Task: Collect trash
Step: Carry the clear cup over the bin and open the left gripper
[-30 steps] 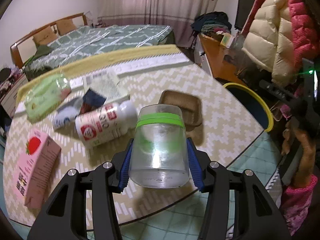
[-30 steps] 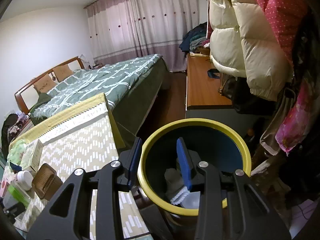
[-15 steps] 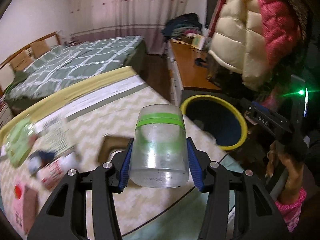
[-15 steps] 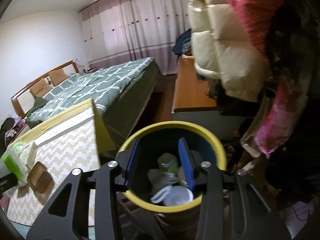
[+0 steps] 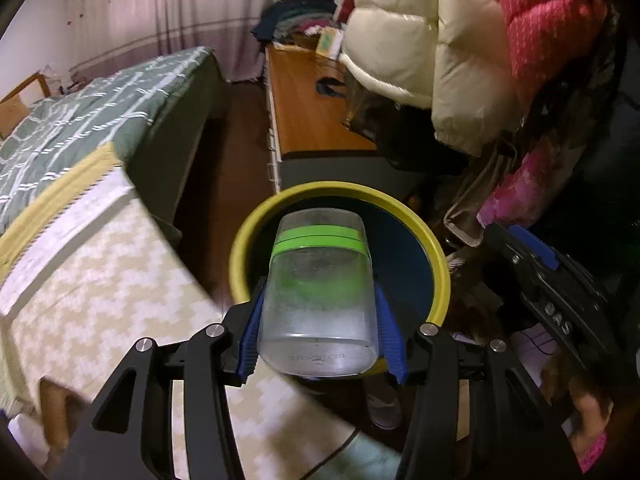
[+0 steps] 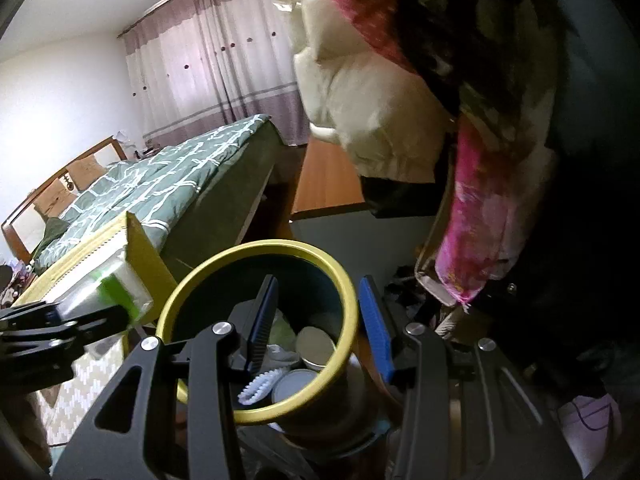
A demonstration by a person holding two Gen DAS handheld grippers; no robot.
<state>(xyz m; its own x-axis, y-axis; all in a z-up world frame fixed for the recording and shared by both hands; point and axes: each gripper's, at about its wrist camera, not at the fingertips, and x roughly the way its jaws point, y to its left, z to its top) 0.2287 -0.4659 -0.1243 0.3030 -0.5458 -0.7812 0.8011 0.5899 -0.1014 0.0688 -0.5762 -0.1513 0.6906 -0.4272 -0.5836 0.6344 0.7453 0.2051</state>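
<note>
My left gripper (image 5: pixel 318 336) is shut on a clear plastic jar with a green band (image 5: pixel 318 288), held in the air at the near rim of the dark bin with a yellow rim (image 5: pixel 436 248). In the right wrist view the jar (image 6: pixel 120 292) shows at the left, beside the bin (image 6: pixel 344 284). My right gripper (image 6: pixel 320 320) is open, its jaws straddling the bin's right rim without closing on it. Several cans and a white brush (image 6: pixel 260 386) lie inside the bin.
The table with a zigzag cloth (image 5: pixel 100 272) is at the left. A bed (image 5: pixel 80 116) stands behind it, a wooden cabinet (image 5: pixel 312 112) beyond the bin. Puffy coats (image 5: pixel 460 40) hang at the right, close above the bin.
My left gripper has carried the jar from over the table to the right, up to the bin. My right gripper has opened wider and let go of the bin's rim.
</note>
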